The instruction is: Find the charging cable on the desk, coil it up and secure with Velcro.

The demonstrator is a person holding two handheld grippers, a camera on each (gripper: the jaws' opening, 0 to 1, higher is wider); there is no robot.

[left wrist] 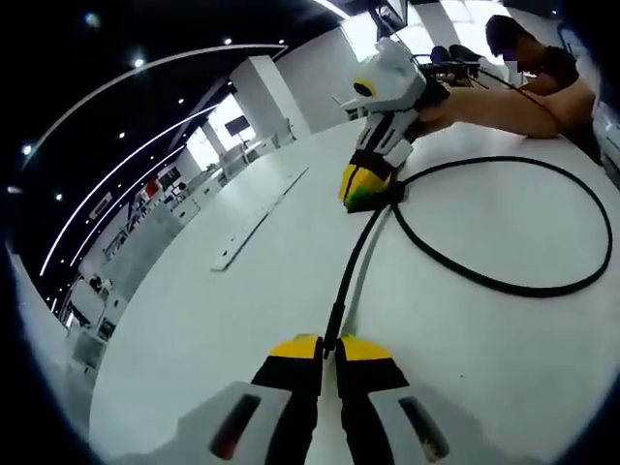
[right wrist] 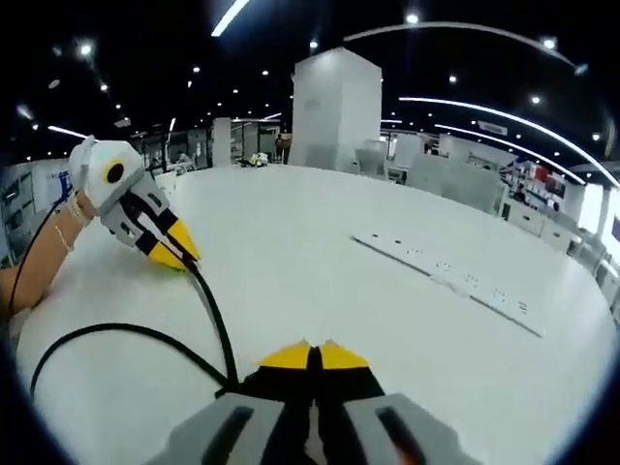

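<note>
Left gripper view: the left tongs rise from 6 o'clock with their yellow tips pressed together on the black charging cable, gripping it near one end. From there the cable runs up toward 12 o'clock to the right tongs, which pinch it where a wide loop begins. The loop sweeps out toward 3 o'clock across the white desk and comes back round. A person's forearm reaches in from 1 o'clock behind that gripper. A flat white strip lies on the desk toward 10 o'clock.

Right gripper view: the right tongs sit at 6 o'clock, tips closed on the cable, which leaves them at their left side. One run climbs toward 10 o'clock to the left tongs, also shut on it; another arcs away toward 8 o'clock. A long white strip lies at 3 o'clock.

Only one loose loop seems formed, so the coiling looks barely begun. The risk I see is the springy loop flattening or twisting open when either grip lets go to re-take. A slim cable could also slide through the tips if pulled taut between both hands. I can't make out any Velcro strap.
</note>
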